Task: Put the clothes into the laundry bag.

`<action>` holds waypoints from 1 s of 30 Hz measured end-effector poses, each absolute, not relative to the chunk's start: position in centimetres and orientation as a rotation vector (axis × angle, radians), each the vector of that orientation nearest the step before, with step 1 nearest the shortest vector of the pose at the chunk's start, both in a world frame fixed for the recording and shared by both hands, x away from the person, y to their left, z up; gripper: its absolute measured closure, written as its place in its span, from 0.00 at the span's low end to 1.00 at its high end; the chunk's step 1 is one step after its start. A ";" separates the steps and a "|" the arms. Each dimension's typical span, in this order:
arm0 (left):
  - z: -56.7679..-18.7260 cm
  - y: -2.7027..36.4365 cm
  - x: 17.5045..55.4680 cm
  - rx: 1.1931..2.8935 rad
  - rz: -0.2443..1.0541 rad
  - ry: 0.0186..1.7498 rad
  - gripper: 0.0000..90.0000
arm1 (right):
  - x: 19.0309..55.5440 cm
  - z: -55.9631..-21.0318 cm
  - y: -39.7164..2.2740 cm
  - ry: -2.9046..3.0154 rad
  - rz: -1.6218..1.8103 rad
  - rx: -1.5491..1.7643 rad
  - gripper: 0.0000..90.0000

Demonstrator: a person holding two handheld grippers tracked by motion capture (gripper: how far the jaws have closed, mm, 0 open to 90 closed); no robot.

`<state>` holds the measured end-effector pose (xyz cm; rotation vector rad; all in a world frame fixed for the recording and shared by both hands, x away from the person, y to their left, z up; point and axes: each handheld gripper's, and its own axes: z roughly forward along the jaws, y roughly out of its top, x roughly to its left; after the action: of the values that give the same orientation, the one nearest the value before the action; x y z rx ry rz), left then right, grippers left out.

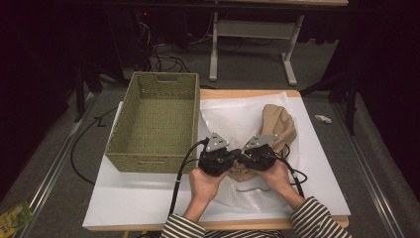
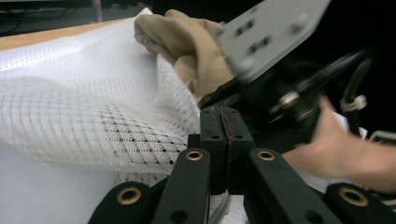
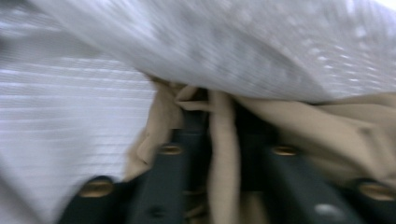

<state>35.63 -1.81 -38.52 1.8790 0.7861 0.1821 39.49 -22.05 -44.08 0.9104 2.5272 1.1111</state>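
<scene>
A white mesh laundry bag [image 1: 233, 116] lies on the white tabletop with a tan garment [image 1: 278, 124] bunched at its right side. In the left gripper view the mesh bag [image 2: 93, 112] is lifted at its edge and the tan garment [image 2: 187, 42] shows beyond it. My left gripper [image 1: 233, 156] [image 2: 226, 119] is shut on the mesh bag's edge. My right gripper [image 1: 246, 157] sits close beside it. The blurred right gripper view has the right gripper [image 3: 219, 130] with its jaws apart, a fold of tan garment [image 3: 303, 126] hanging between them under the mesh [image 3: 233, 46].
A green woven basket [image 1: 143, 162] stands on the table's left half, beside the bag. The white tabletop [image 1: 148, 193] is bare in front of it. Cables trail off the near edge, and a white table frame [image 1: 247, 29] stands on the floor behind.
</scene>
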 end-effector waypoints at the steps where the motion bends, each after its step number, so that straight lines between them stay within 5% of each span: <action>1: -38.6 -1.7 35.7 1.880 0.184 0.790 0.99 | 39.1 -43.5 -22.4 2.545 1.138 0.912 0.66; 5: -38.6 -1.3 35.9 1.879 0.187 0.807 0.99 | 37.4 -41.3 -24.2 2.504 1.180 0.896 0.52; 13: -38.6 -1.5 35.7 1.896 0.234 0.795 0.99 | 36.8 -38.3 -29.0 2.374 1.187 0.960 0.46; 22: -38.5 -1.3 35.7 1.904 0.237 0.797 0.99 | 43.6 -38.6 -35.5 2.112 1.062 1.376 0.35; 30: -38.5 -1.3 35.8 1.902 0.239 0.799 0.99 | 45.9 -41.6 -35.3 2.185 0.989 1.503 0.34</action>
<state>35.84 -1.31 -38.53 1.9023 0.7986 0.2385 45.93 -35.33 -41.62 1.5034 2.1846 0.9885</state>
